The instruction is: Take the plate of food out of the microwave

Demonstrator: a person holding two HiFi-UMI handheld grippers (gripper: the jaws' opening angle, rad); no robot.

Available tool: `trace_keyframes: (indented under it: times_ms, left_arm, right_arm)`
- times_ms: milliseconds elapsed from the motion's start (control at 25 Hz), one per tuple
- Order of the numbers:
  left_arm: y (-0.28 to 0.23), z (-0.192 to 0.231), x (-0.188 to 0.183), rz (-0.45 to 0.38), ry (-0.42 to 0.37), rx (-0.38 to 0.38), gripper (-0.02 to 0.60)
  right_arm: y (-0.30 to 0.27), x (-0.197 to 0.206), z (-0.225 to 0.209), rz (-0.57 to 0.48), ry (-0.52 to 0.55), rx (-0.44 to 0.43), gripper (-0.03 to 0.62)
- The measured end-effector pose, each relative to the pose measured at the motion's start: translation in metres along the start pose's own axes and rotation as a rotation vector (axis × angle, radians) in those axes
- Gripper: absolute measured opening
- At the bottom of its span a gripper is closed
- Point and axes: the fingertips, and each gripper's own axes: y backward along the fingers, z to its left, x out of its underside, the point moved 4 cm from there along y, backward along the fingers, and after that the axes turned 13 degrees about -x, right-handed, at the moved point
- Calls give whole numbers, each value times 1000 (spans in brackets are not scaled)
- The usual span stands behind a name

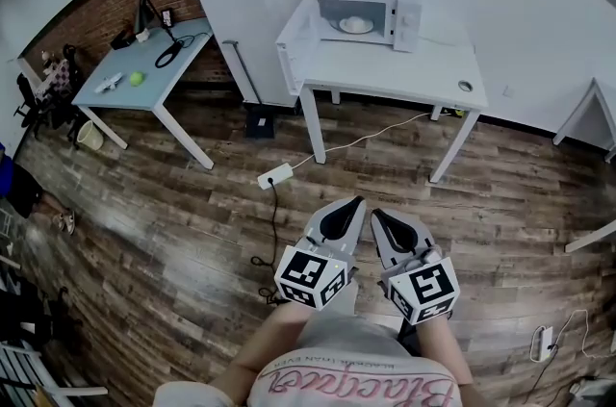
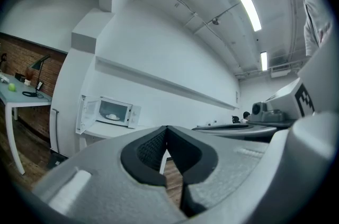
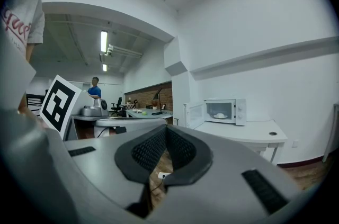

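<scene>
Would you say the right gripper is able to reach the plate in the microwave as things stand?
Probably not yet: the right gripper is held well short of the microwave, with floor between. The door stands open, so the plate looks unobstructed, but the jaws are shut.

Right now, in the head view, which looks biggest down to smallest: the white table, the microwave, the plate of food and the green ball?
1. white table
2. microwave
3. plate of food
4. green ball
All four are far from the camera and none is much nearer than the others, so the order looks safe.
</scene>
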Motion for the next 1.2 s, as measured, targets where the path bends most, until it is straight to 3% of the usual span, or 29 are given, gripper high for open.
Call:
trace_keyframes:
  times_ms: [800,1200]
  left_arm:
    - [-124,72,-26,-48,10,13,2]
    - [-169,111,-35,-38,13,34,2]
  right_arm:
    - [-96,-17,-100,27,4,7,12]
    - [-138,-29,-153,19,-23,72,12]
